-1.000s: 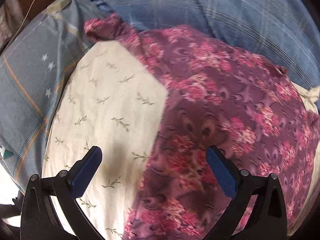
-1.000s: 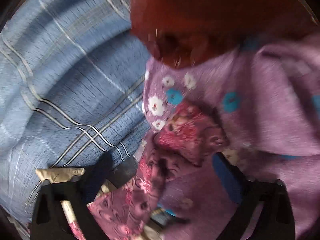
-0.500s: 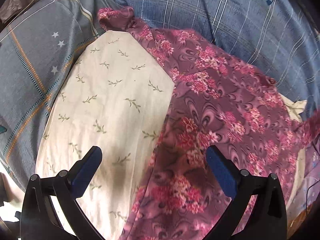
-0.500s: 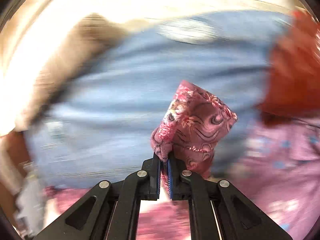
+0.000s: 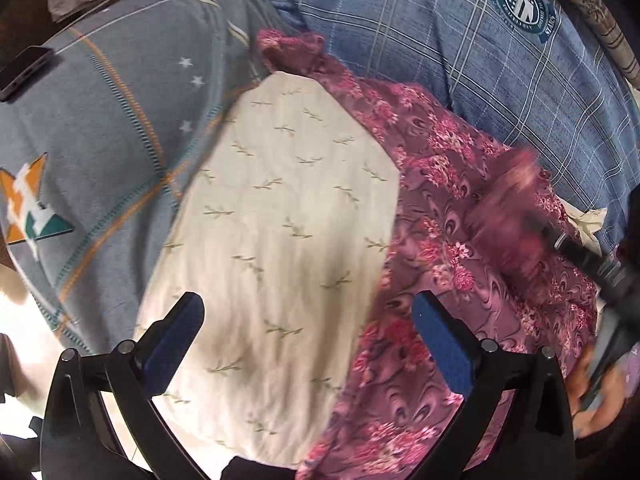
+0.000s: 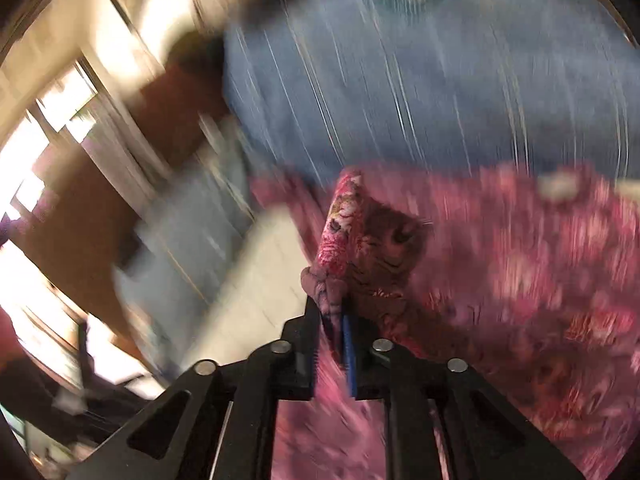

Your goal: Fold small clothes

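The left claw stands with its blue-padded fingers wide apart at the bottom of the left wrist view, holding nothing. Between and beyond them lies a cream cloth with a small green sprig print, spread flat across the centre of the frame. Along its right edge and overlapping it lies the purple floral garment, which runs from a bunched end near the upper centre down to the lower right of the frame. Both lie on a bed: a grey-blue blanket with orange lines and white stars fills the left, and a blue plaid bedcover with a round emblem fills the upper right. A dark phone rests on the blanket at the far left edge.

The right claw is pressed together on a gathered edge of the purple floral garment, and a fold of the fabric stands up just above the fingertips in the centre of the right wrist view. That view is heavily blurred; the rest of the garment shows as a pink smear across the right half, with the blue plaid bedcover above it. In the left wrist view this claw appears as a blurred dark shape at the right edge, over the garment's right side.
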`<state>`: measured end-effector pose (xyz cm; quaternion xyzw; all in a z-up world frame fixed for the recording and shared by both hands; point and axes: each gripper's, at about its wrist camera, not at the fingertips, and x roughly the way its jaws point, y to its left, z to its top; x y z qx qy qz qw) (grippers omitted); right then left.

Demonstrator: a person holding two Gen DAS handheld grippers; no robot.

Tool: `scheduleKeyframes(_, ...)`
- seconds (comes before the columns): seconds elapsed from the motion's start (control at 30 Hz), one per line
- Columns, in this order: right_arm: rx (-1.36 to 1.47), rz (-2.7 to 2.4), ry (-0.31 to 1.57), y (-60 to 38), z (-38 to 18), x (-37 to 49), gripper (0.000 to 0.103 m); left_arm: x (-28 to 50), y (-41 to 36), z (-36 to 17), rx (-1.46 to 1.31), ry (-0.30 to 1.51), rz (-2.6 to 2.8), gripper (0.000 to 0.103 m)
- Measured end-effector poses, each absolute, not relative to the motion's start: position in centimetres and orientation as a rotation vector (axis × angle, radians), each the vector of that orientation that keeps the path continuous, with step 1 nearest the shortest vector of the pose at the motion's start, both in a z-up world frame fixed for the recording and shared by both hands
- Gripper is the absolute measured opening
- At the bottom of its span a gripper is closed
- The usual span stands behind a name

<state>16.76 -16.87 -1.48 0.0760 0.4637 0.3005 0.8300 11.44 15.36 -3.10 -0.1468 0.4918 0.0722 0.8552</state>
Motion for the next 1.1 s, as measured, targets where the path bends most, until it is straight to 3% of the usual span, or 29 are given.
scheduleKeyframes(0.1,0.194,0.634,0.969,-19.4,-0.9,15.3,0.020,11.2,15.4,-2.9,-0.317,1.023,0.147,0.103)
scheduleKeyframes(0.17,0.237,0.604,0.887,-22.9,1.7,15.1,0.039,11.5,14.8,-2.8,-0.349,1.031,0.119,0.103)
scheduleKeyframes(0.23,0.314,0.508,0.782,-27.8,3.6,14.7,0.068,11.8,13.9,-2.6,-0.376,1.039,0.082,0.103)
scheduleKeyframes(0.27,0.338,0.442,0.747,-30.4,4.2,14.8,0.071,12.3,12.9,-2.4,-0.390,1.043,0.048,0.103)
scheduleKeyframes(0.47,0.579,0.106,0.772,-45.1,1.5,18.0,0.074,15.2,6.7,-2.0,-0.360,1.077,-0.072,0.103)
scheduleKeyframes(0.67,0.727,0.208,0.905,-45.9,-4.5,22.9,0.073,17.1,3.0,-2.9,-0.388,1.130,-0.129,0.103)
scheduleKeyframes(0.77,0.773,0.291,0.919,-44.2,-7.4,24.9,0.066,17.5,2.5,-2.9,-0.412,1.110,-0.128,0.103)
scheduleKeyframes(0.8,0.773,0.306,0.941,-43.8,-7.9,25.5,0.044,17.7,2.4,-3.0,-0.407,1.112,-0.119,0.103)
scheduleKeyframes(0.83,0.766,0.330,0.968,-43.6,-8.0,25.7,0.004,18.1,2.2,-3.0,-0.399,1.121,-0.110,0.103)
scheduleKeyframes(1.0,0.623,0.248,0.712,-46.2,-0.8,25.3,0.004,19.6,1.1,-3.1,-0.364,1.095,-0.089,0.103)
scheduleKeyframes(1.1,0.473,0.115,0.782,-47.1,-0.7,27.2,0.000,21.1,-0.5,-4.2,-0.342,1.124,-0.084,0.103)
